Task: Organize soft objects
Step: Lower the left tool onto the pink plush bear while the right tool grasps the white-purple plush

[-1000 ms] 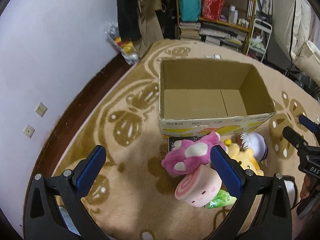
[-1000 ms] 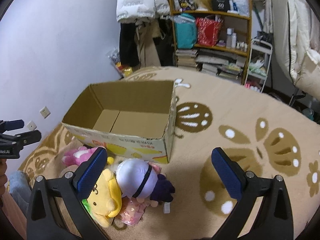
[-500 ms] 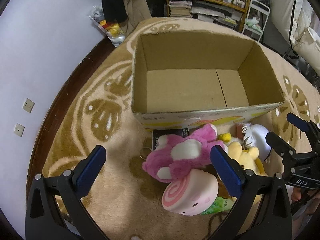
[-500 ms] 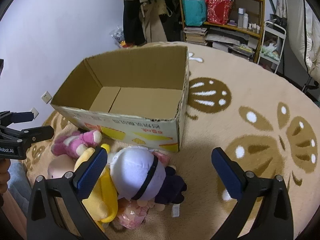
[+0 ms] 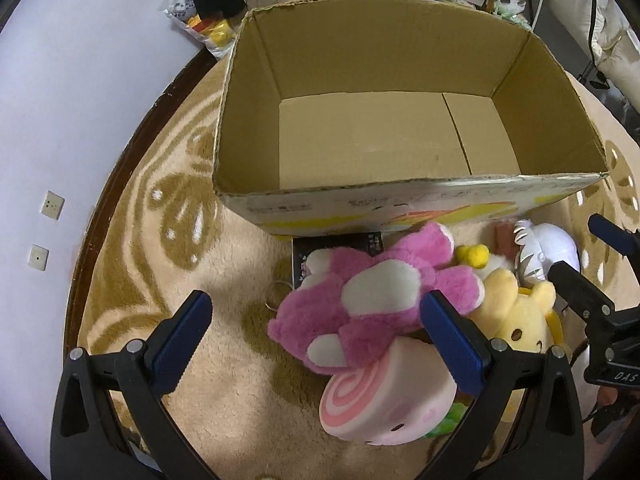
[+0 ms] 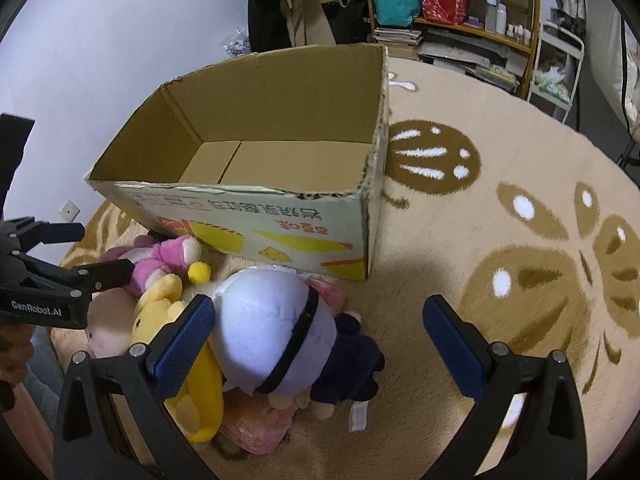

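Note:
An open, empty cardboard box stands on the rug; it also shows in the right wrist view. A heap of plush toys lies against its near wall: a pink and white bear, a pink swirl roll cushion, a yellow dog plush and a white-haired doll. My left gripper is open, low over the pink bear's left side. My right gripper is open, its left finger beside the doll's head.
The beige rug with brown patterns spreads to the right of the box. A wall with sockets runs along the left. Shelves with books and bags and hanging clothes stand behind the box.
Both grippers have moved forward and down toward the toy heap and the box, which now look larger. Both stay open and hold nothing.

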Motion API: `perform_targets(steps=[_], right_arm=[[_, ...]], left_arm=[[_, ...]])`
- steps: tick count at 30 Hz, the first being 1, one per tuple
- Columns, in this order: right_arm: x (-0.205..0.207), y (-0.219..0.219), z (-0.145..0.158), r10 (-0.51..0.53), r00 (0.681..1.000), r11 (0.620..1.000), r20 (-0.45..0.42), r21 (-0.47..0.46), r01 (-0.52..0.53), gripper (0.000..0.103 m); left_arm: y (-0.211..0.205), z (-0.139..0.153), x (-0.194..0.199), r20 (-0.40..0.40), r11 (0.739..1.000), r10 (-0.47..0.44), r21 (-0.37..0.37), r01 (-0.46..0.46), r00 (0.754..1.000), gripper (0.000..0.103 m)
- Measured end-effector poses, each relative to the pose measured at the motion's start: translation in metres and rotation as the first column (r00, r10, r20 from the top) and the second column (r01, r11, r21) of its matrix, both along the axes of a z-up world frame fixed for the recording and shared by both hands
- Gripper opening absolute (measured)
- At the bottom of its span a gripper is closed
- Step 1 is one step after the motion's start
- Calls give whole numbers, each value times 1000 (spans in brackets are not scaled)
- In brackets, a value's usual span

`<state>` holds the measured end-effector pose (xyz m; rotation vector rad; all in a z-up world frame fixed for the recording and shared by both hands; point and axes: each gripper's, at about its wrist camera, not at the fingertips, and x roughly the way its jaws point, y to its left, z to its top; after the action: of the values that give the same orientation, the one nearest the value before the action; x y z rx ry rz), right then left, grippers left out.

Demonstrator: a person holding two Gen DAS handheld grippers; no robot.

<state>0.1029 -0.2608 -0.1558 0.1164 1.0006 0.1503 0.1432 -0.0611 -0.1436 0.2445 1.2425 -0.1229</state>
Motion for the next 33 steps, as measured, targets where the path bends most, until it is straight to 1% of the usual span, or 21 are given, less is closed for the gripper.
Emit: perform_targets(steps=[4,7,10,12,16,19,22,23,24,25,26,27,28,29,30,31,32,33], right_arm=[[2,-4,-5,-9,1000,999,-23,47,10,103],[3,-4,-7,-9,999,998,-32,64,11,103],[4,-2,-9,-7,999,997,-39,77,10,103],[5,-2,-11,-2,999,996,-44,85,5,103],[5,-3,-15,9,998,994,-54,109,-3,103],[7,-4,-15,11,998,991,-54,130,-4,103],[10,-5,-17,22,998,986,-62,167,-11,98],[9,-5,-17,26,998,984,-64,175,-15,95],[10,-5,-18,34,997,982,-67,186,-21,91],[9,-5,-18,38,997,981,-70,192,-23,91],[9,-4,-18,38,997,981,-69,194,-24,89],[7,-4,-17,42,997,979,-67,201,-28,83],[7,-5,-16,46,997,977,-62,212,-32,80],[7,-5,-15,46,997,977,-60,213,-33,79],[6,-4,-14,48,997,977,-57,213,-34,75],[6,-3,-13,56,997,973,-51,227,-43,65],[4,-3,-12,59,997,971,-51,233,-45,61],[4,-2,-12,58,997,972,-50,230,-45,61]], left_arm=[[-2,-6,1,-3,1000,0,0,0,1000,103],[-2,-15,5,-30,1000,5,-11,-6,1000,103],[-5,-29,10,-79,1000,9,-26,-12,997,103],[-8,-35,12,-90,1000,8,-17,-10,996,103],[-14,-37,15,-80,1000,-4,-4,4,997,103],[-17,-38,17,-90,1000,10,-15,-12,996,103],[-18,-39,19,-97,999,19,-30,-22,995,102],[-19,-40,21,-99,999,21,-43,-25,995,101],[-13,-42,22,-104,998,26,-54,-32,994,97],[-9,-44,24,-116,996,39,-74,-48,992,91],[-5,-46,26,-133,992,52,-105,-67,990,88],[-2,-48,28,-152,986,64,-142,-86,986,84],[1,-49,29,-161,981,68,-166,-95,985,81],[2,-49,30,-170,976,72,-190,-104,983,79],[3,-49,31,-171,974,71,-200,-106,983,73],[4,-48,30,-169,974,69,-203,-104,983,68],[3,-48,30,-165,974,63,-207,-97,984,67],[2,-48,29,-165,972,52,-220,-88,985,66]])
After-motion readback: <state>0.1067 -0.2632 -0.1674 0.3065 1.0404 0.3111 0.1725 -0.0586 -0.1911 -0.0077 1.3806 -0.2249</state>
